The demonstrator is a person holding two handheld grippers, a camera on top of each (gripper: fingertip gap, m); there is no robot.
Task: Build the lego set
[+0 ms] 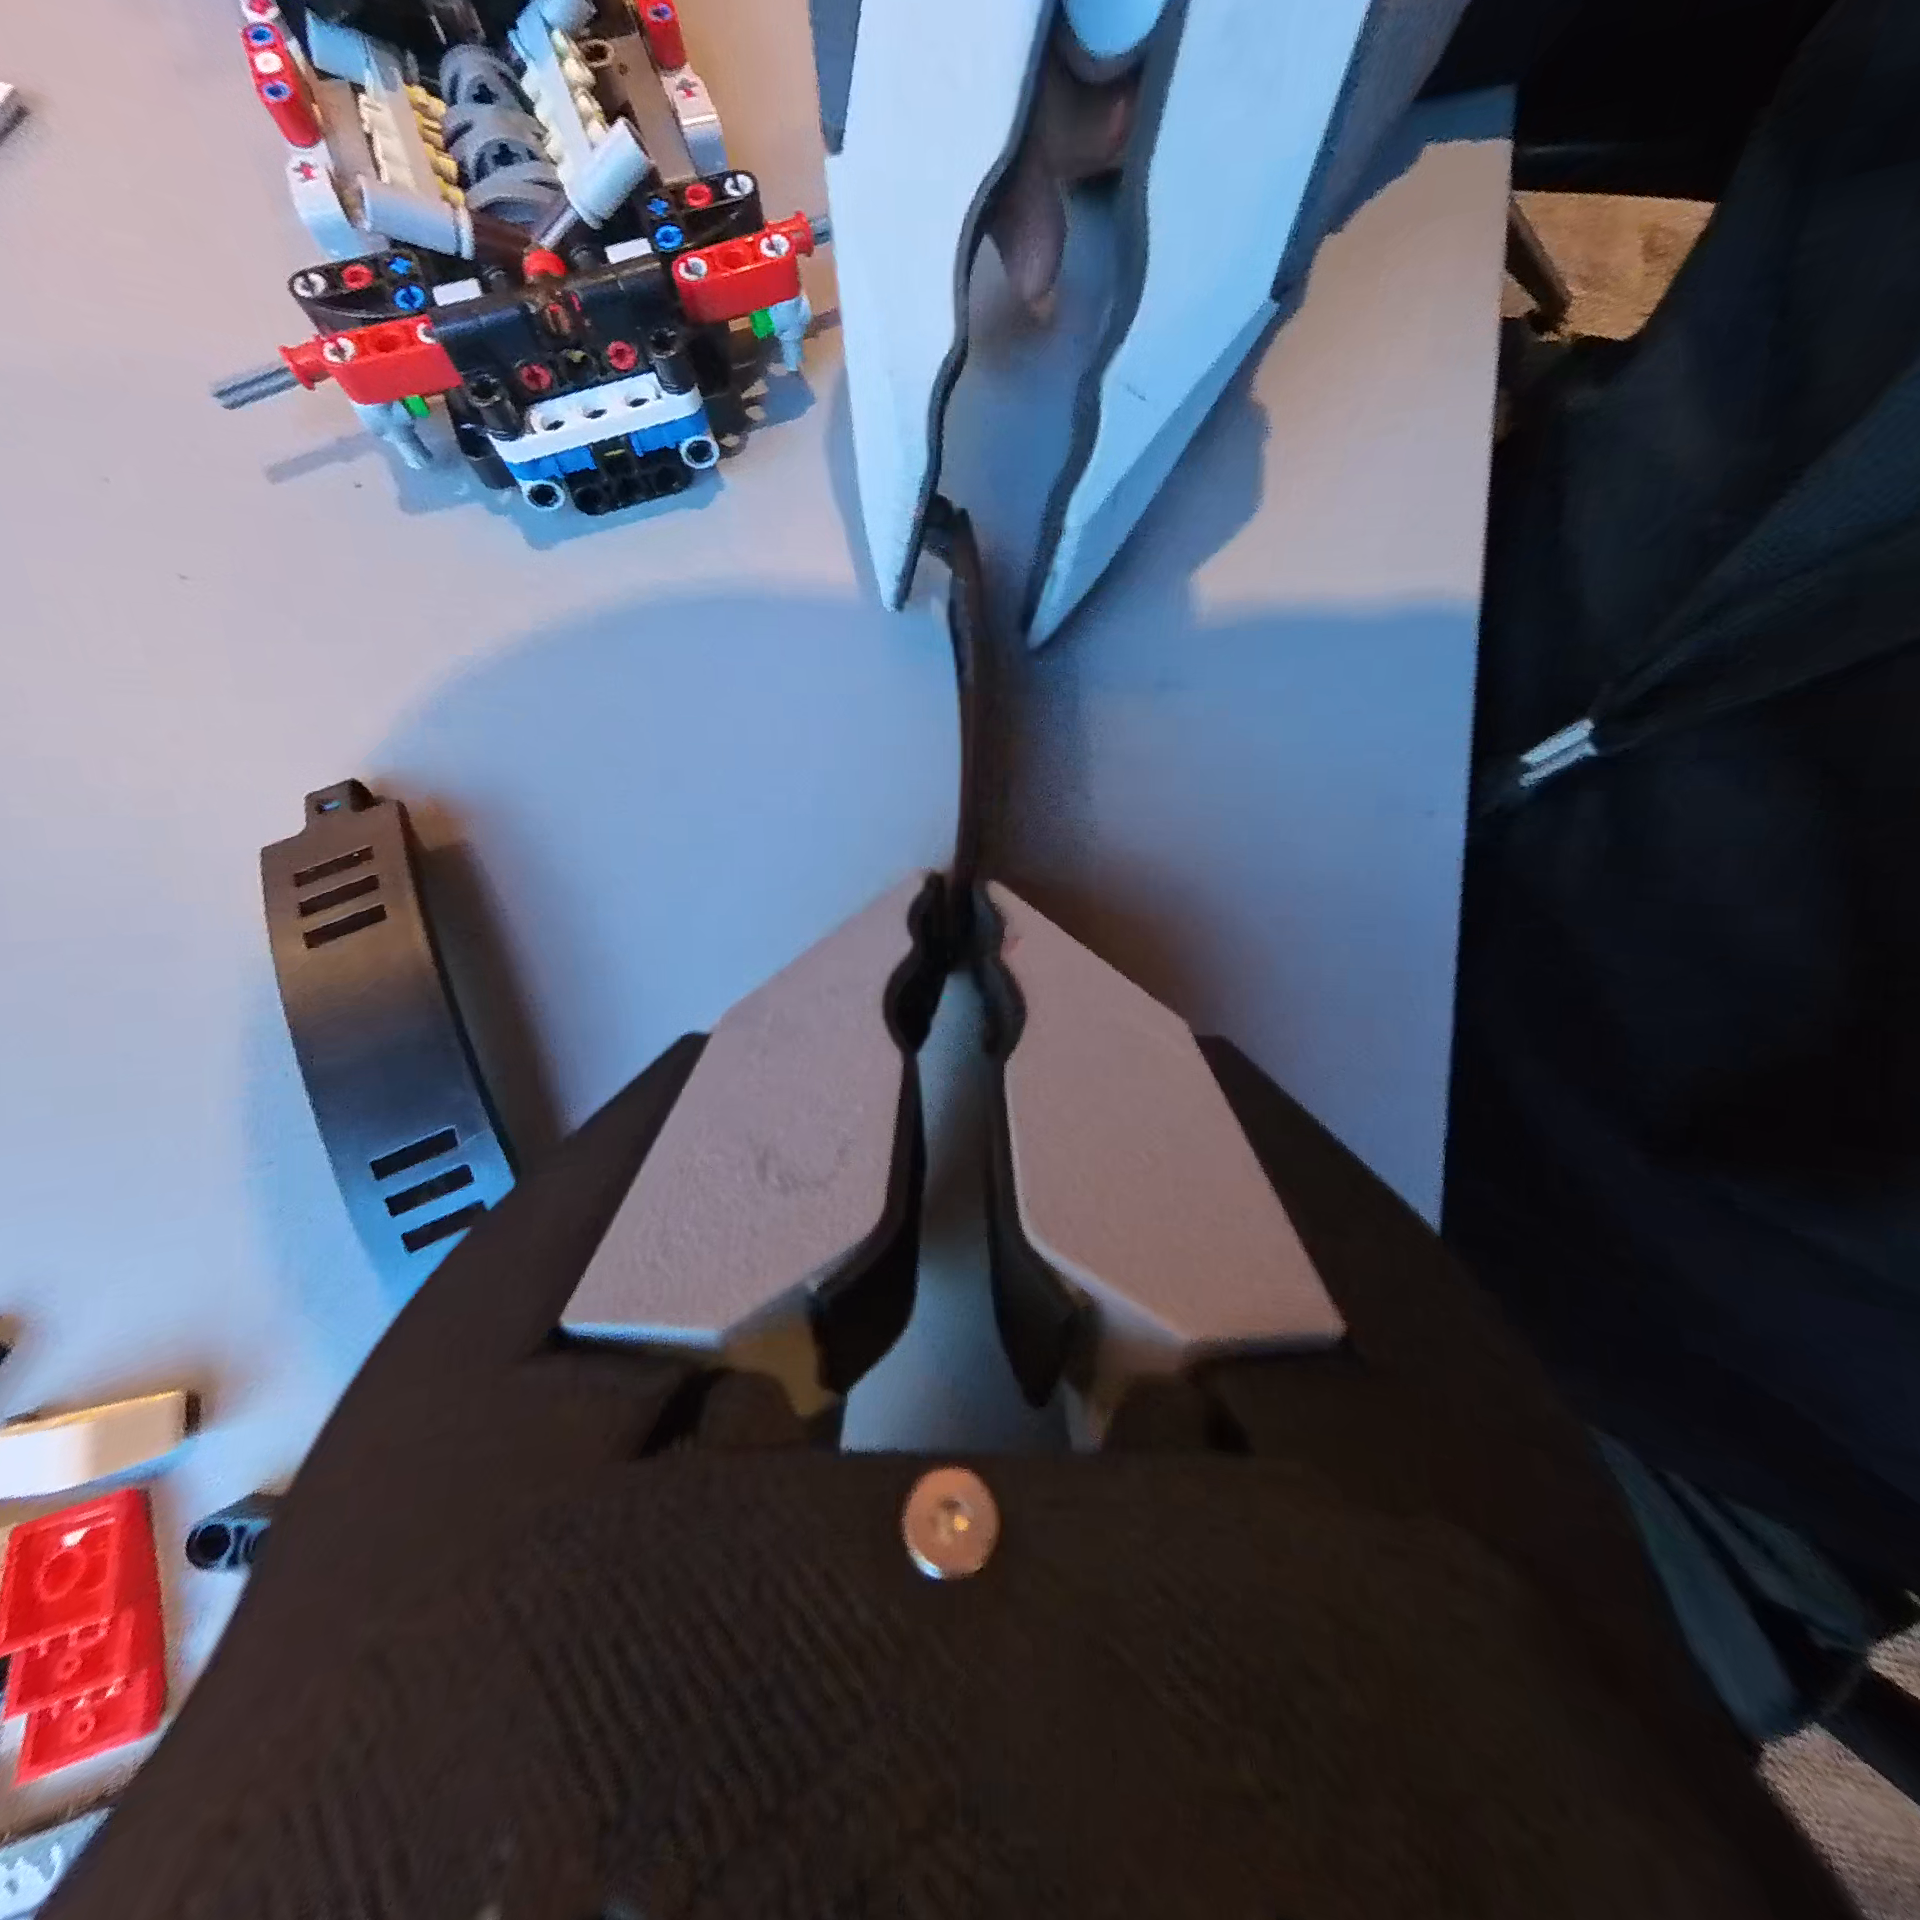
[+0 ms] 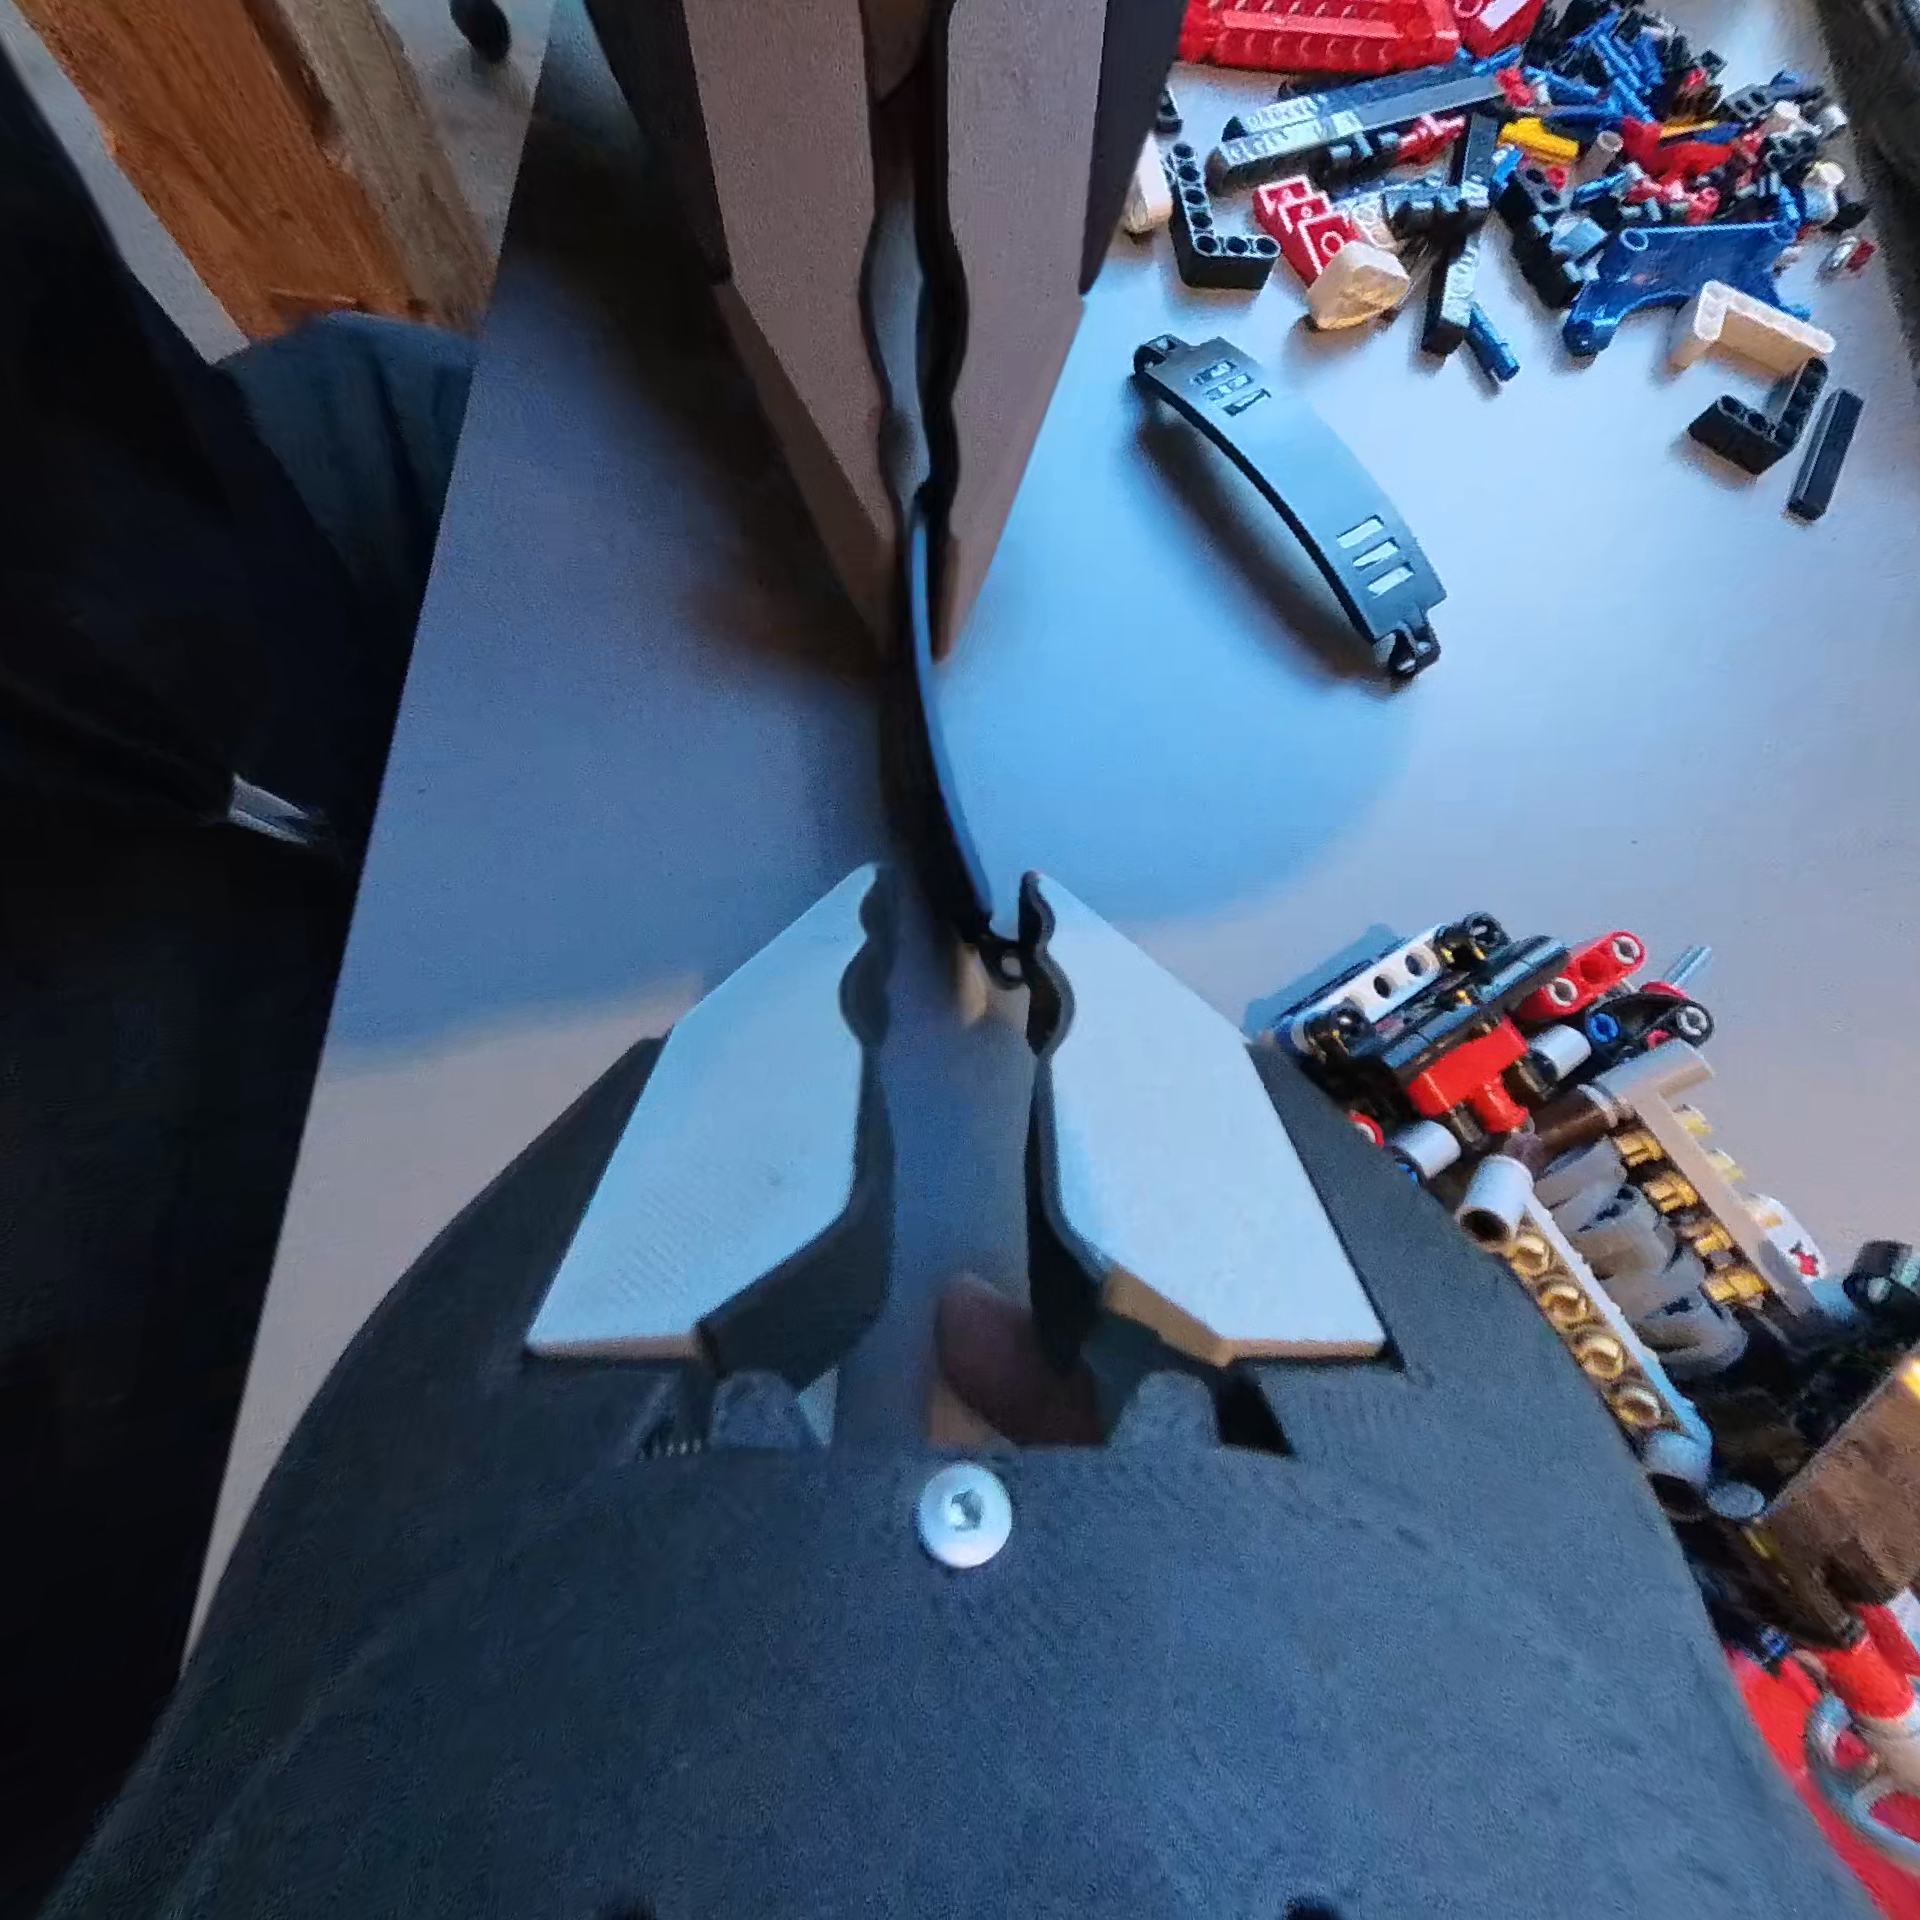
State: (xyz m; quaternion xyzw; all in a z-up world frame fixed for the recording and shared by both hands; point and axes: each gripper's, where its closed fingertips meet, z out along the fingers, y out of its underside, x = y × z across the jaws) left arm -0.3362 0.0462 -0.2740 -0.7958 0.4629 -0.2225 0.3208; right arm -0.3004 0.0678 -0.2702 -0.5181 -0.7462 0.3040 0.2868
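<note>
A thin black curved panel [image 1: 977, 727] hangs edge-on in the air between my two grippers, which face each other above the grey table [image 1: 623, 644]. My left gripper [image 1: 956, 914] is shut on its near end. My right gripper [image 2: 956, 894] is open; the panel's far end [image 2: 997, 956] rests against its right finger. The right gripper also shows in the left wrist view [image 1: 971, 613], and the left gripper in the right wrist view [image 2: 920, 634]. The part-built model [image 1: 540, 312], in black, red, white and blue, stands on the table and also shows in the right wrist view [image 2: 1507, 1091].
A second black curved panel [image 1: 374, 1029] with slots lies flat on the table. A pile of loose parts [image 2: 1558, 187] lies farther off. Red plates [image 1: 83, 1600] lie by my left gripper. The table's edge [image 1: 1455, 935] runs close by, with dark fabric beyond it. Some 5 cm of space lies between my two pairs of fingers.
</note>
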